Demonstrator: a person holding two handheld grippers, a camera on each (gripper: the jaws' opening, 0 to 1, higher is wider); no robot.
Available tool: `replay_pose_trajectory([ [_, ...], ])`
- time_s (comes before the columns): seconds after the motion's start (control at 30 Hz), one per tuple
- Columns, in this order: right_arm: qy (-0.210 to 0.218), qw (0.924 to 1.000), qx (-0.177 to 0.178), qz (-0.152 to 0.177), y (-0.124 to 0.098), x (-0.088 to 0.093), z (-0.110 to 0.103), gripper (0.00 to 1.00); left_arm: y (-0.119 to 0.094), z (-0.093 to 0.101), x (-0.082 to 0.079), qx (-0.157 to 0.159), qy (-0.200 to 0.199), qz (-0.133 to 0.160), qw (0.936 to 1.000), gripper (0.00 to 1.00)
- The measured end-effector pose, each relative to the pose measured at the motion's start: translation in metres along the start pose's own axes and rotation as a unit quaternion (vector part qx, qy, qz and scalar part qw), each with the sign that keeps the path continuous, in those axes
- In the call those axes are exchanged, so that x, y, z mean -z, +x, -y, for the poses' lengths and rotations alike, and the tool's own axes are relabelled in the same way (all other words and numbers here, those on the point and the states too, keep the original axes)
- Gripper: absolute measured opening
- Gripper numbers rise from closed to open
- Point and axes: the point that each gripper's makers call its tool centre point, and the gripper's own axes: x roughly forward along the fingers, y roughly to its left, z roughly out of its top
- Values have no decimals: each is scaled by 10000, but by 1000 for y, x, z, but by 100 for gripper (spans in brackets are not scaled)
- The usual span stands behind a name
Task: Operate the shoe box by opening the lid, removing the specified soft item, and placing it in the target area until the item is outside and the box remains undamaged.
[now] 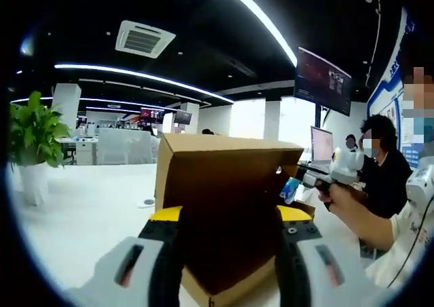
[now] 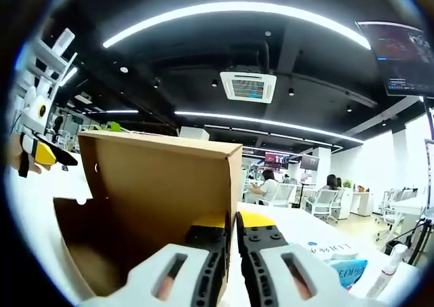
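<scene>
Right gripper view, gripper (image 2: 230,227) pinching lid (image 2: 163,178)

Potted plant (image 1: 32,136) on white table (image 1: 88,212); wall monitor (image 1: 321,81); possibly blue-labelled packet (image 2: 339,265).

My left gripper (image 1: 229,234) has its jaws spread wide, one on each side of the box wall, yellow tips up. My right gripper (image 2: 230,234) is pinched nearly closed on the lid edge, held by my right hand (image 1: 346,202) with the forearm running off to the side. In the right gripper view the left gripper sits at far left.
</scene>
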Motion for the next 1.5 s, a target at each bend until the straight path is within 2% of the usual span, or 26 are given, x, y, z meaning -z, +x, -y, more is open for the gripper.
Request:
replay_pose_trajectory([
  [0.17,-21,10000,-8,10,-1,1,0,3,2,2,-2,1,52,44,10000,52],
  [0.27,-30,10000,-13,7,-1,2,0,3,5,6,-1,39,83,36,10000,48],
  [0.4,-26,10000,-21,3,-1,2,0,3,7,6,-2,22,225,18,9997,50],
  [0.53,-38,10000,-21,8,-2,2,0,3,6,5,-6,41,119,93,9999,50],
  [0.77,-25,10000,-20,13,-4,2,0,3,8,1,0,37,150,-39,9999,52],
  [0.83,-25,10000,-24,9,-4,1,0,3,10,6,-1,128,-10,-5,9999,52],
  [1.03,-8,10000,-35,4,-5,1,0,3,13,13,-2,317,-169,81,9993,53],
  [1.1,32,10000,-37,13,-5,1,0,3,12,21,-6,696,-546,339,9955,48],
  [1.17,31,10000,-45,12,-5,1,-1,3,12,17,-5,610,-523,326,9962,51],
  [1.33,63,10000,-72,9,-4,1,-3,3,11,12,-2,476,-504,292,9972,48],
  [1.5,54,9999,-107,15,-4,1,-6,3,6,4,-7,362,-529,447,9969,47],
])
